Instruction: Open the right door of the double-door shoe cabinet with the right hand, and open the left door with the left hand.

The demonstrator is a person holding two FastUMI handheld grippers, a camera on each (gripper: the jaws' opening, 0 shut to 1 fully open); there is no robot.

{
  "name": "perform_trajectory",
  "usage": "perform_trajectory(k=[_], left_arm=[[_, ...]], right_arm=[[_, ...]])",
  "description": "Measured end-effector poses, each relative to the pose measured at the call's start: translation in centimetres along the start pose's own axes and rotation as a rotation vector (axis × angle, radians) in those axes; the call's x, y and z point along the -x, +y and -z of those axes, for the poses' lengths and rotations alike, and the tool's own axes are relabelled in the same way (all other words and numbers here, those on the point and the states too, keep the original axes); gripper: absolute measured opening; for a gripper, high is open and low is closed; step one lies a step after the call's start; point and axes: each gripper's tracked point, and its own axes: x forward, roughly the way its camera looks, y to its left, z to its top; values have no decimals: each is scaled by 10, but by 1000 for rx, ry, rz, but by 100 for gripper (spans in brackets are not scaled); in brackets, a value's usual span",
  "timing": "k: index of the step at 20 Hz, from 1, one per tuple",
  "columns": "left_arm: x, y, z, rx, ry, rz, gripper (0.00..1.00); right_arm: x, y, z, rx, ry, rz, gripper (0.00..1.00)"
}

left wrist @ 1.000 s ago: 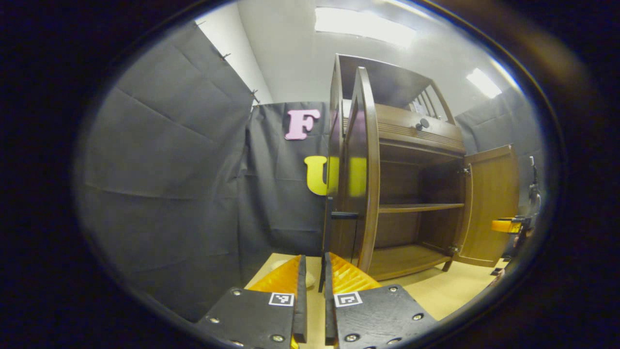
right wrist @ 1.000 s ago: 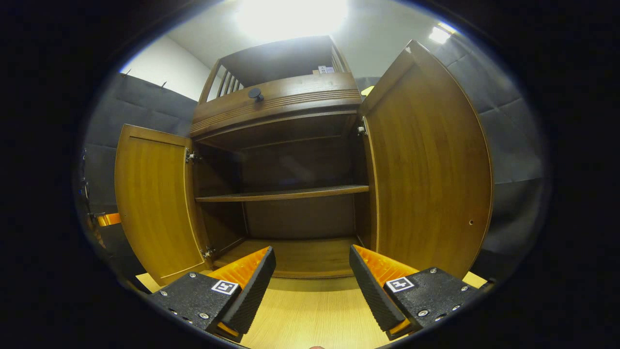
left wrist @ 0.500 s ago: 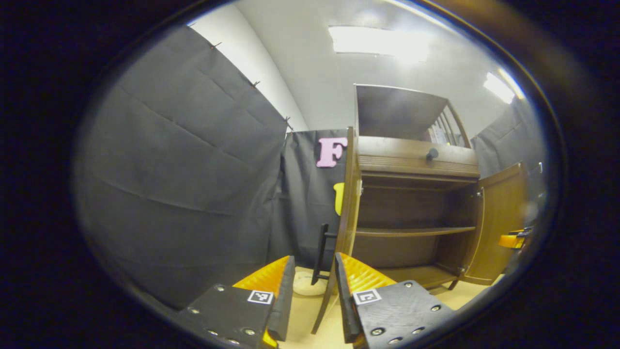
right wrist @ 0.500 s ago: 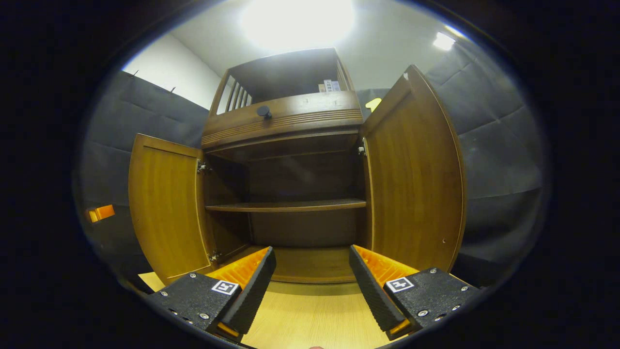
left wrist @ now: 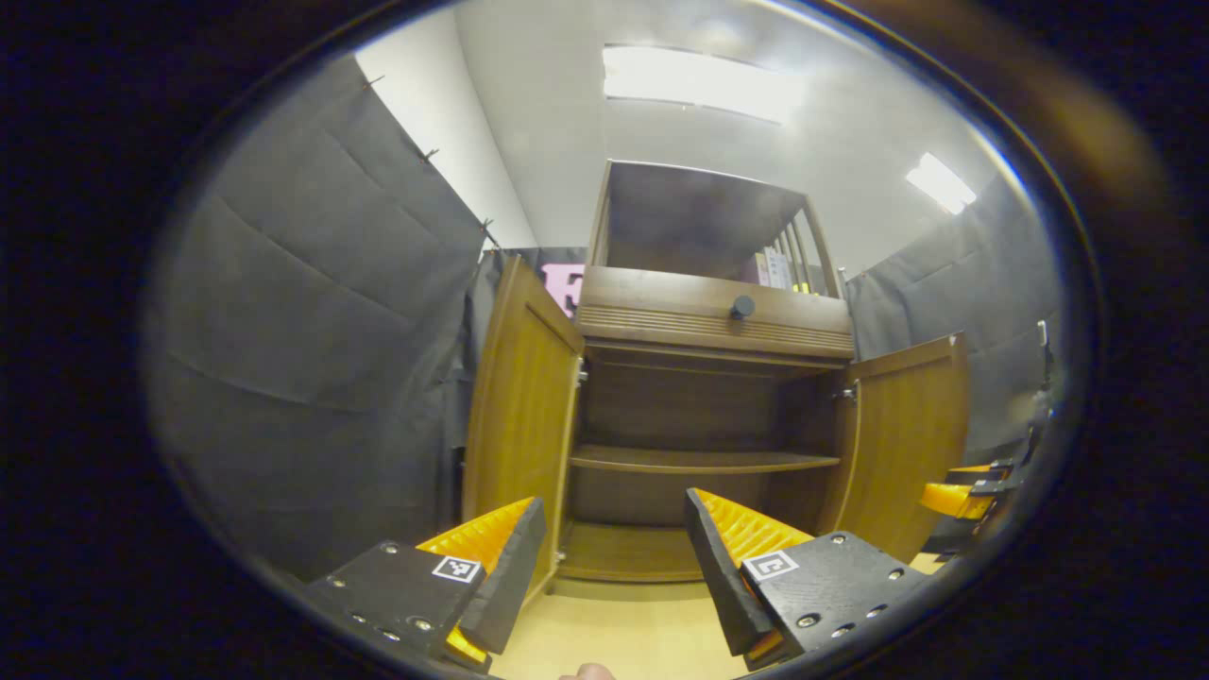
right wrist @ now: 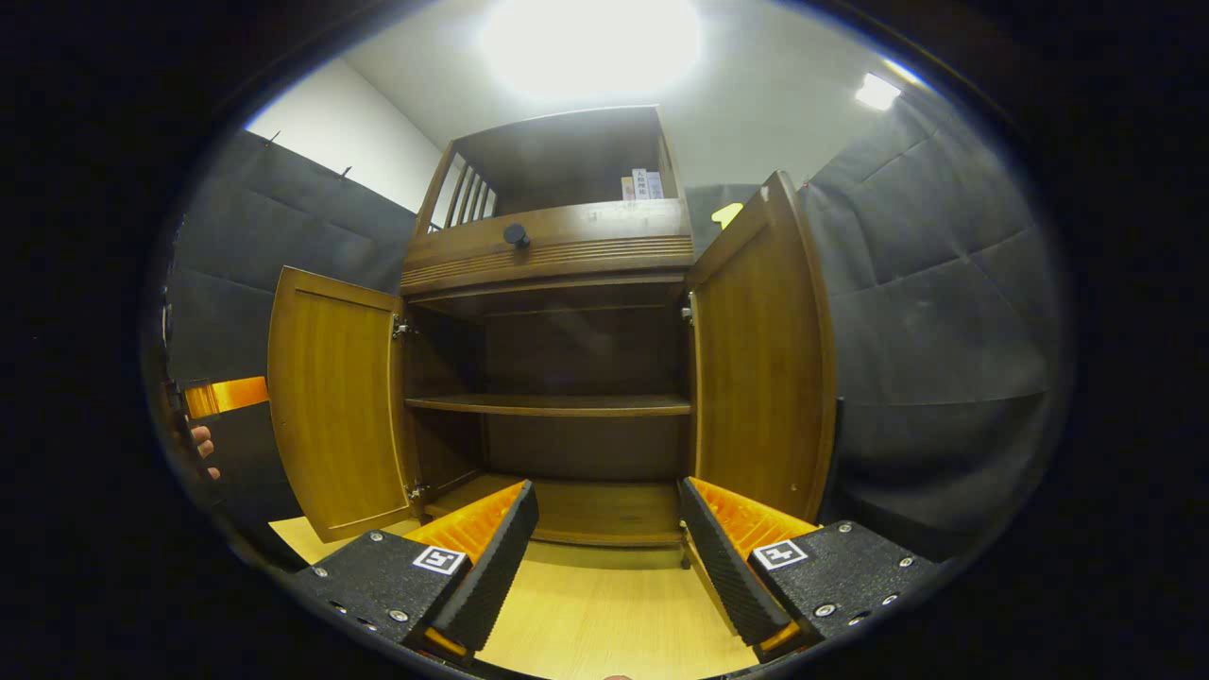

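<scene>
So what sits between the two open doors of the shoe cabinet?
In the right gripper view, between the left door and right door: bare cabinet interior, one empty shelf.

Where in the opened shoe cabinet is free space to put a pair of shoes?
The shelf and the bottom board are bare between the left door and the right door. The floor in front is bare too, between the claw fingers.
</scene>
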Motion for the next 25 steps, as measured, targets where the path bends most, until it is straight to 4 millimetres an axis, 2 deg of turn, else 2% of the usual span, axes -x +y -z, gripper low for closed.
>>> perform_trajectory(k=[2,3,7,10,13,16,17,18,21,25], left_arm=[[-2,-12,7,41,19,22,91],[-3,-18,10,50,24,24,84],[9,-41,26,34,53,42,84],[19,-49,27,-41,50,21,84],[23,-65,19,-115,22,18,84],[30,-72,19,-148,3,9,84],[31,-74,21,-146,7,18,90],[30,-72,23,-145,14,30,90],[21,-74,26,-171,31,30,90],[11,-78,43,-169,63,34,90]], right_arm=[[11,-4,-6,-1,-11,7,94],[15,-6,-8,-3,-17,7,94],[32,-9,1,1,3,-1,91],[42,1,10,-51,15,-37,95],[52,16,4,-67,-15,-86,94],[56,14,14,-26,-1,-71,94],[56,13,16,-21,3,-66,94],[57,14,17,-23,5,-68,94],[57,14,20,-34,12,-75,95],[60,6,19,-62,-3,-58,94]])
